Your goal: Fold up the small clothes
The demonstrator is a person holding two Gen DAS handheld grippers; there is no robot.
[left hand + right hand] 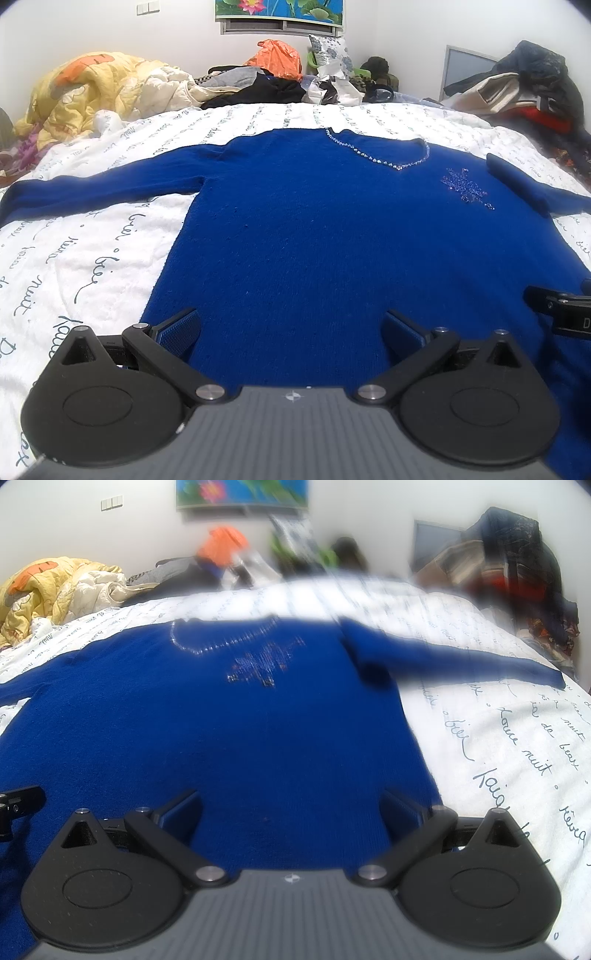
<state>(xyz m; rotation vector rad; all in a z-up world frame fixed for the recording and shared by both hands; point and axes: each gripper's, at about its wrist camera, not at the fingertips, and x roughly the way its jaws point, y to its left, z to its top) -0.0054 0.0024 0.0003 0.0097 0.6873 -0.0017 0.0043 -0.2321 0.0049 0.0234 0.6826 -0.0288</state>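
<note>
On white bedspread (110,258): blue sweater (314,229) flat, sleeves outstretched; both jaws spread.

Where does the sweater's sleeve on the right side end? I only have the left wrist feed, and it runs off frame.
Observer: The right wrist view shows that sleeve stretched straight out on the white bedspread, cuff flat.
Operator: Is the right tool holding anything?
Observer: No, the right tool is open over the blue sweater near its hem.
Operator: Which side edge is it near?
Observer: The sweater's right edge, just beside its right finger.
</note>
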